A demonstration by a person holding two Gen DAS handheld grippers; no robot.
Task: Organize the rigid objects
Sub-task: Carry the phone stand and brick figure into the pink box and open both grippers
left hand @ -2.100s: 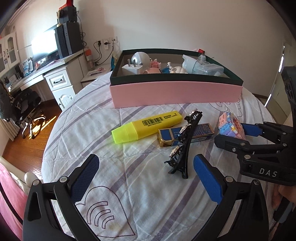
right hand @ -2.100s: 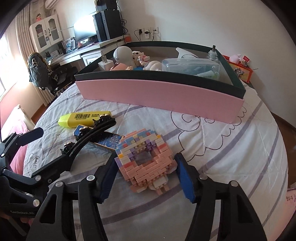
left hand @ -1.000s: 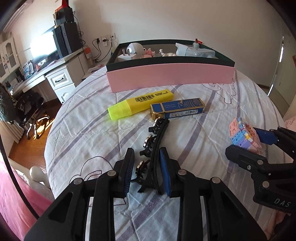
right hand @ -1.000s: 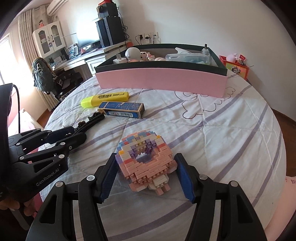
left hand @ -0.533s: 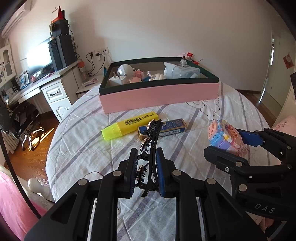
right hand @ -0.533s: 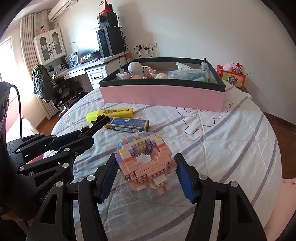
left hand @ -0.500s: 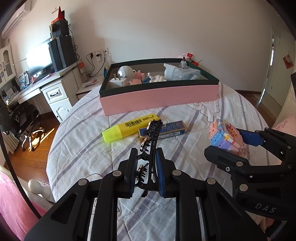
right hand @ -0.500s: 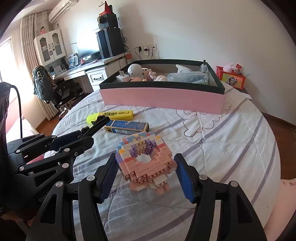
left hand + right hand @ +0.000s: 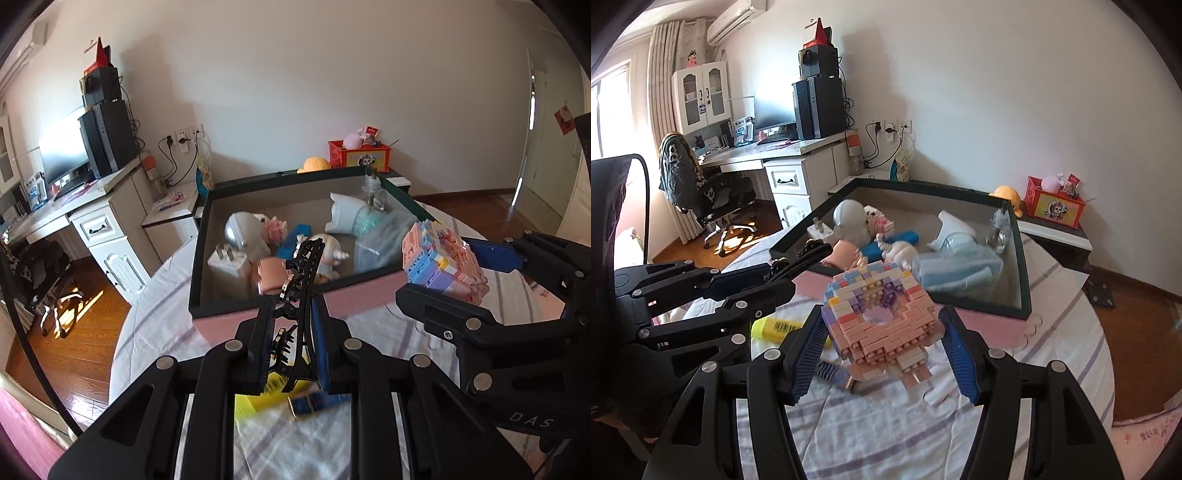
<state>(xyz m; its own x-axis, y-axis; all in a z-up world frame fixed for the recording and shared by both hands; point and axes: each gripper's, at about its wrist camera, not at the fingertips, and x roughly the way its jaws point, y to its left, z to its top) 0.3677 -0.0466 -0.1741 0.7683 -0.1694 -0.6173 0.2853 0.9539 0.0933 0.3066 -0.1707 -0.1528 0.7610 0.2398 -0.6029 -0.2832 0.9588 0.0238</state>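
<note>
My left gripper (image 9: 291, 332) is shut on a black hair clip (image 9: 301, 291) and holds it up in the air, its tip over the near wall of the pink box (image 9: 236, 321). My right gripper (image 9: 882, 336) is shut on a pastel brick donut (image 9: 882, 314), lifted above the bed in front of the box (image 9: 982, 321). The donut also shows in the left wrist view (image 9: 439, 262), and the clip in the right wrist view (image 9: 805, 258). A yellow highlighter (image 9: 775, 326) and a blue box (image 9: 314, 402) lie on the bedspread below.
The dark-rimmed box holds a white charger (image 9: 227, 264), a grey round lamp (image 9: 242, 230), figurines, a plastic container (image 9: 960, 269) and a small bottle (image 9: 997, 225). A desk (image 9: 790, 162), office chair (image 9: 713, 199) and nightstand with a red box (image 9: 1054, 206) stand around the bed.
Both grippers have risen from the bedspread and moved forward to the pink box, carrying the hair clip and the brick donut. The highlighter and blue box stayed on the bed.
</note>
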